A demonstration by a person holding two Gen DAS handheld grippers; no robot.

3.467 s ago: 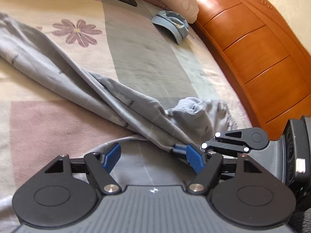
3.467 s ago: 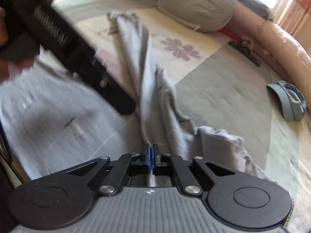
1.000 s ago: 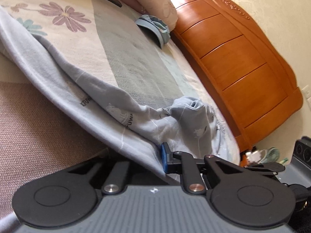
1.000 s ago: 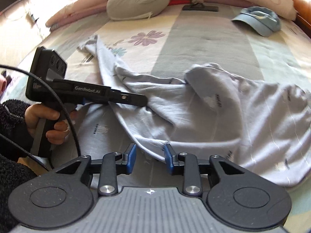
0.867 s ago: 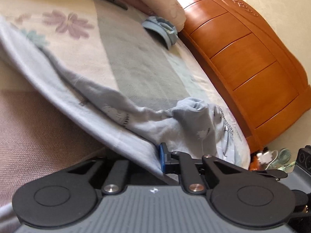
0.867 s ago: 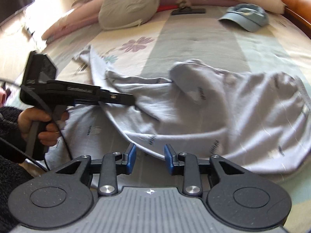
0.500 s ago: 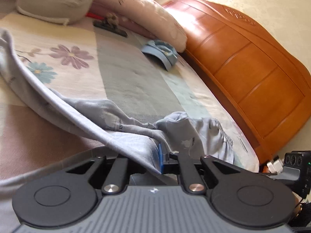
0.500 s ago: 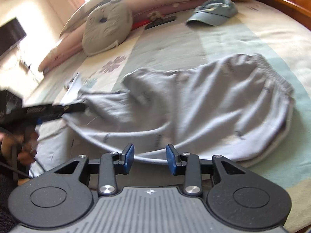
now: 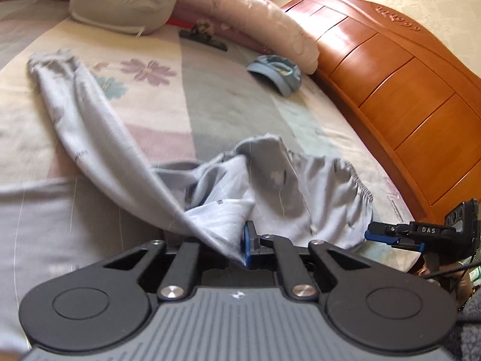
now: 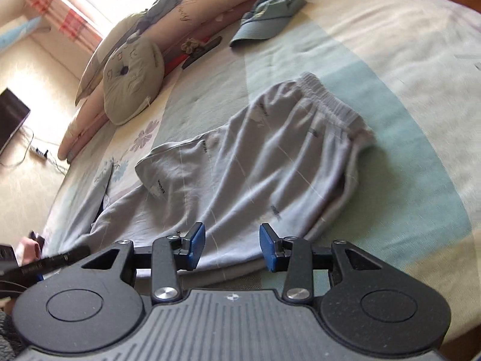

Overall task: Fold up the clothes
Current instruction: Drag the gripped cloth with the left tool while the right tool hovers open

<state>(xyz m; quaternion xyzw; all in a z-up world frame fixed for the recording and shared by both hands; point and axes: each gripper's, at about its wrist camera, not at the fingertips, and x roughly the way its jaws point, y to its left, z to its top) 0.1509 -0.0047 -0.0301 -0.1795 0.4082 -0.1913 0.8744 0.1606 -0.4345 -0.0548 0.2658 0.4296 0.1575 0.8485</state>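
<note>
- Left gripper (image 9: 240,248) is clamped on a fold of the grey trousers (image 10: 255,162); cloth runs taut from its blue pads up toward the far leg end (image 9: 51,60).
- Right gripper (image 10: 231,245) has its fingers apart with nothing between them; it sits at the near edge of the trousers, just short of the hem line.
- Trousers lie on the bed (image 10: 405,60), waistband (image 10: 333,102) on the side nearest the headboard (image 9: 390,69), legs trailing away from it. Top half is spread fairly flat; the leg under the left gripper is lifted and twisted.
- Judgement: step in hand looks like laying one leg over the other, lengthwise. Frames don't settle how far the fold has got.
- To do it well: keep tension on the held leg so it lands without a twist, and line its seam up with the leg underneath.
- Right gripper would help most by pinning or pinching the near edge by the waistband so the body doesn't drag.
- Risk: thin jersey bunches near the crotch (image 9: 228,168); smooth that before letting go.
- Blue cap (image 10: 267,15), closer to the headboard than the trousers, is well clear.
</note>
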